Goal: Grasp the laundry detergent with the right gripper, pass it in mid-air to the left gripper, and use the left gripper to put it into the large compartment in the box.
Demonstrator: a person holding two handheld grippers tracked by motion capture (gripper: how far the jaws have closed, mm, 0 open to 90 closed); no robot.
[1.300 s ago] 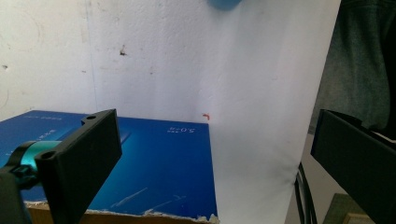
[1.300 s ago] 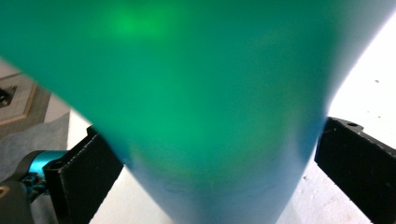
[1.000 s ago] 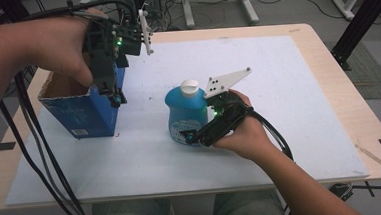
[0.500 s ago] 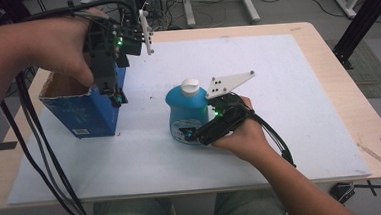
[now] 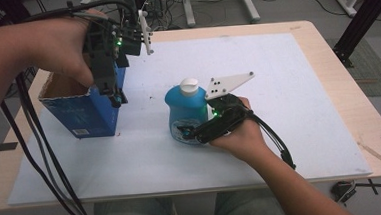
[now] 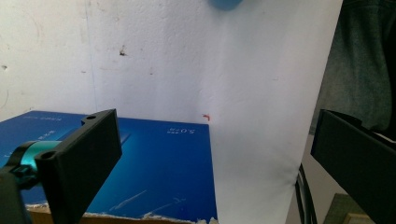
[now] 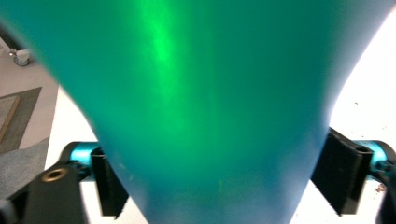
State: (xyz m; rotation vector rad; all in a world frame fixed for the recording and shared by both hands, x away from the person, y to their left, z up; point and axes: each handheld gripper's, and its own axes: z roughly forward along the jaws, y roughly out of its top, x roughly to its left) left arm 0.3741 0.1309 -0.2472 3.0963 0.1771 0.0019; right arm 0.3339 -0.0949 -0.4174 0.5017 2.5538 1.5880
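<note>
White sheeting covers the wooden counter [image 5: 325, 44]. On its left stands an open blue carton [image 5: 81, 111], with the left gripper [image 5: 116, 94] at its rim, jaws spread wide with nothing between them. Mid-counter stands a teal bottle [image 5: 181, 113] with a white cap [image 5: 189, 86]. The right gripper [image 5: 190, 132] has just been closing, its jaws against the bottle's sides.

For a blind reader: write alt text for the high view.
The right gripper has just been closing around a blue bottle with a white cap, mid-table. The left gripper hangs at the rim of an open blue box on the white mat.
</note>
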